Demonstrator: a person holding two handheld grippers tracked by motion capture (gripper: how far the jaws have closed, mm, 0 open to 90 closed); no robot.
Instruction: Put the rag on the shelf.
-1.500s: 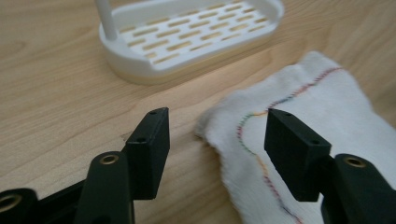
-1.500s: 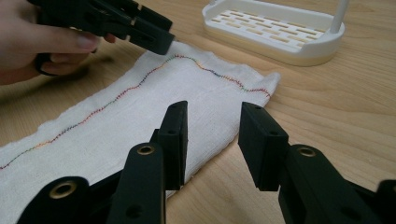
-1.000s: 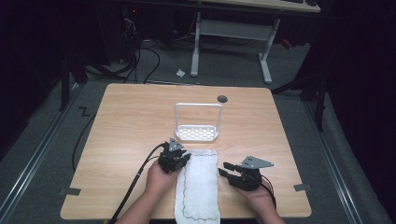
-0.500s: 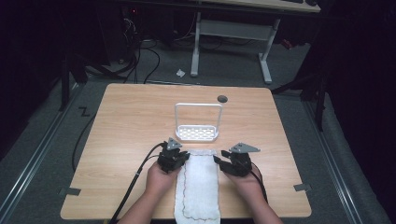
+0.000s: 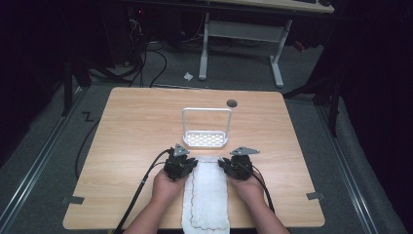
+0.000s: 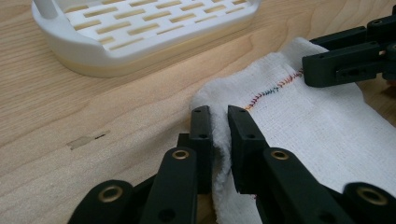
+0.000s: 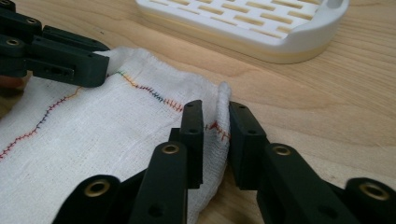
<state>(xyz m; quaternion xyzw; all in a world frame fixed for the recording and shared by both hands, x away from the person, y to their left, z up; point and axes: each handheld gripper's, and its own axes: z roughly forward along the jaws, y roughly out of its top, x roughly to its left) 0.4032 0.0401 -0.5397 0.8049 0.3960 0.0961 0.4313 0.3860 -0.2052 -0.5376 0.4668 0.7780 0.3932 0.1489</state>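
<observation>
Looking down from the high view, the right gripper (image 5: 233, 165) now sits at the far right corner of the white cloth (image 5: 207, 200), having swung in from about four o'clock of the cloth, where it hovered open over bare wood a second ago. The left gripper (image 5: 184, 163) stays at the far left corner, unmoved. The cloth lies as a long strip at six o'clock of the table (image 5: 136, 126), its near end hanging over the table's edge. The white slotted rack (image 5: 206, 139) with its tall loop handle stands just beyond the cloth, at twelve o'clock from it.

From the left gripper view, the jaws are closed on a raised fold of the cloth's edge (image 6: 219, 140), the fabric squeezed between them. The other gripper shows at two o'clock, on the stitched hem.

From the right gripper view, the jaws pinch the opposite corner (image 7: 219, 121), a ridge of cloth standing up between them.

With both far corners held, my judgement is that a two-handed lift or fold, perhaps toward the rack, can begin.
</observation>
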